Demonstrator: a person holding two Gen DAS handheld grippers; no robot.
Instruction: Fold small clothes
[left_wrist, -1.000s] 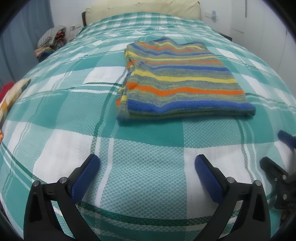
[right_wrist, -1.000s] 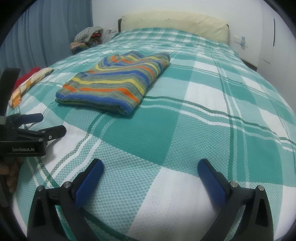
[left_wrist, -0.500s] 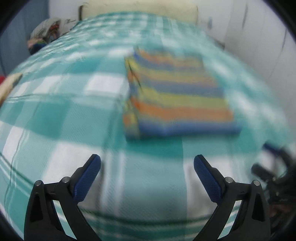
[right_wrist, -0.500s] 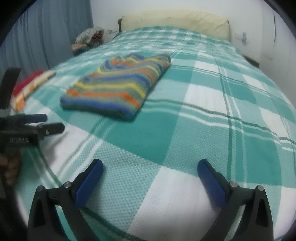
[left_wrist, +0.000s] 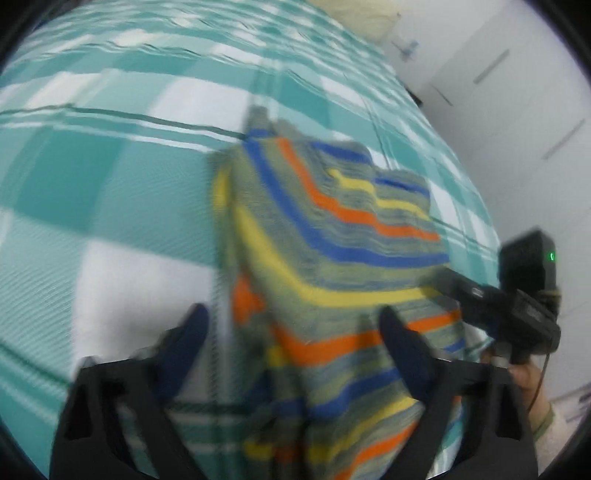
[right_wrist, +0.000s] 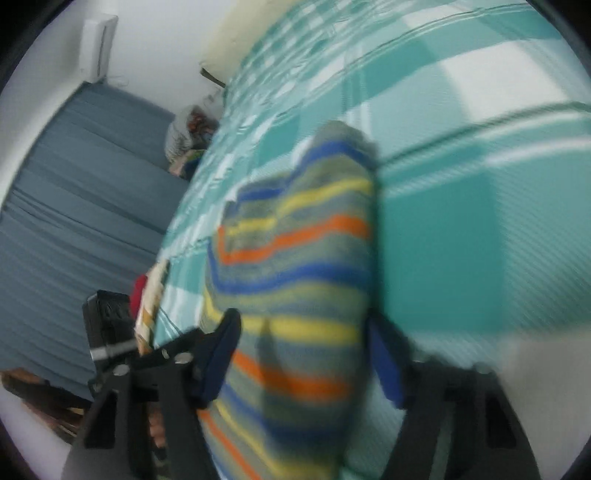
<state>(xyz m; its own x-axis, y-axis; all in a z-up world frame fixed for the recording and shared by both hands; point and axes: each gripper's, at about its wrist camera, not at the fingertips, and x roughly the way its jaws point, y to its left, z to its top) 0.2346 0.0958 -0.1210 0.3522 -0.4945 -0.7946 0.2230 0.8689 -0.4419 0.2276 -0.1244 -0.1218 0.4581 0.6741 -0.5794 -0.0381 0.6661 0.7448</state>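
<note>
Rainbow-striped knit (left_wrist: 332, 236), teal plaid bedspread (left_wrist: 110, 184)

Sweater (left_wrist: 332, 236) on bedspread (left_wrist: 110, 177); left claw (left_wrist: 291, 343) at near edge, right claw (left_wrist: 491, 295) beside.

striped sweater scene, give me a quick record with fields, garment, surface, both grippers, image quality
garment: striped sweater, folded, lying between both grippers' fingers
surface: teal and white plaid bedspread
left gripper: jaws open, sweater edge between them
right gripper: jaws open, straddling the sweater's end
contact: too blurred to tell
image quality: heavy motion blur in both views
</note>
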